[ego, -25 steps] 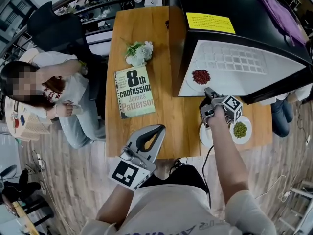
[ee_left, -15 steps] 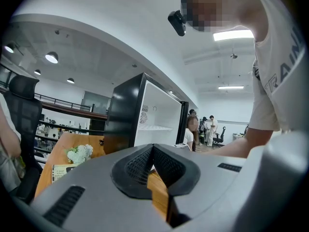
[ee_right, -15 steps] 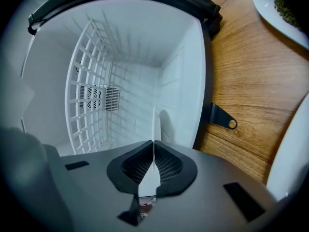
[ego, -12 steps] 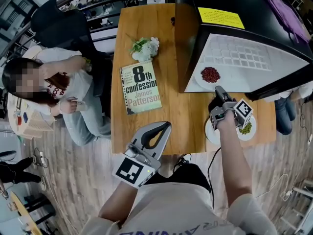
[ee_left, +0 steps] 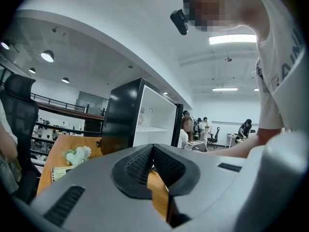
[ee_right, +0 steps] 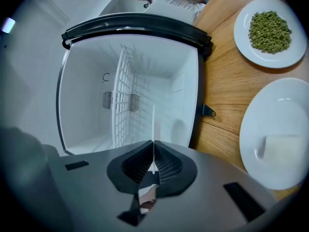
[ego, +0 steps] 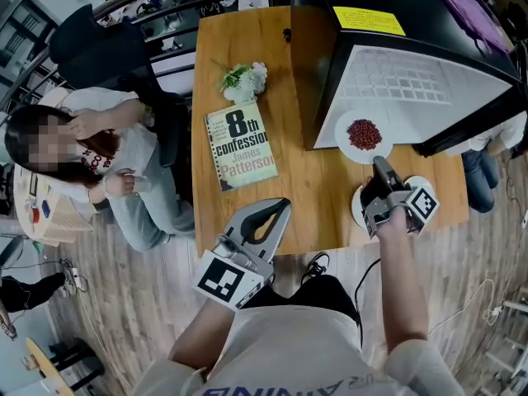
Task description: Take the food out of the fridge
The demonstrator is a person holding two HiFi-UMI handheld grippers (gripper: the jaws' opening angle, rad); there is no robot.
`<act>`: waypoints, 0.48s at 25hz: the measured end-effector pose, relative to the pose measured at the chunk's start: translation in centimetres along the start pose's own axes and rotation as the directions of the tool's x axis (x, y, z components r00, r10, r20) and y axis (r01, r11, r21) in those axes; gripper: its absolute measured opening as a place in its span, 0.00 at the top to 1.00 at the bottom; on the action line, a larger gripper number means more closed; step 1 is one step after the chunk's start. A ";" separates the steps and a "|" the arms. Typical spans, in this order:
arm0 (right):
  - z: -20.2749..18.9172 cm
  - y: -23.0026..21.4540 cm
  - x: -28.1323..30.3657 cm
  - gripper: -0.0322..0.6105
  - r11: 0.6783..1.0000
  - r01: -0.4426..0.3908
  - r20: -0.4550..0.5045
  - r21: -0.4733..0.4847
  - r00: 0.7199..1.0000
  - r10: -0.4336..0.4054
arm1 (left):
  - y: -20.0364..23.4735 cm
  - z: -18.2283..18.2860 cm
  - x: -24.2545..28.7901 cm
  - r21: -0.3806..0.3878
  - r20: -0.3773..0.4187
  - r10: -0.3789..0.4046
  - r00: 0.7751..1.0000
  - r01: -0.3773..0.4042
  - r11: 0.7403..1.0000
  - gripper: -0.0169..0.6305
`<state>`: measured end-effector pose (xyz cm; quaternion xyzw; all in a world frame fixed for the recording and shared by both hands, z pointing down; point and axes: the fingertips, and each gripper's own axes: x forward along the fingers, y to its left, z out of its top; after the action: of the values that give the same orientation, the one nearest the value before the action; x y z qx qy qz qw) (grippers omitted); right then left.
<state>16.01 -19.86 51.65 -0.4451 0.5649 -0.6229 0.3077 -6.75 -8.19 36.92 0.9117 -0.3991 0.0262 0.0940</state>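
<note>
Before fridge [ego: 412, 81] — white plate [ego: 344, 139], red beans [ego: 364, 133] heaped; right gripper [ego: 379, 164] pinches rim.

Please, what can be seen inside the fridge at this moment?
Inside the fridge only a white wire shelf shows, and no food. The plate of red beans, gripped by the right claw, is at its opening. The claw's body covers part of the interior.

Paperback book [ego: 241, 148] lies flat on the wooden table [ego: 247, 48] — flower bunch [ego: 243, 81] just beyond it.
</note>
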 end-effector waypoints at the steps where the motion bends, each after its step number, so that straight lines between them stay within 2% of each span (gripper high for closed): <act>1: -0.4 0.2 -0.7 0.91 1.000 -0.009 -0.004 -0.004 1.000 0.009 | 0.1 0.1 -0.1 0.004 0.002 -0.005 1.000 0.004 1.000 0.96; 7: -3.9 -0.2 -5.3 0.91 1.000 -0.018 -0.039 -0.022 0.999 0.017 | -0.3 -0.3 -0.7 0.021 -0.006 -0.033 0.999 0.033 0.999 0.96; 12: -8.3 -3.1 -8.2 0.91 1.000 -0.007 -0.132 -0.020 0.991 0.004 | -1.2 -1.1 -1.5 0.010 -0.007 -0.025 1.000 0.025 1.000 0.96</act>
<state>12.25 -8.47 53.24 -0.4045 0.5915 -0.6444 0.2669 -6.82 -6.12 37.62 0.9171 -0.3870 0.0300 0.0913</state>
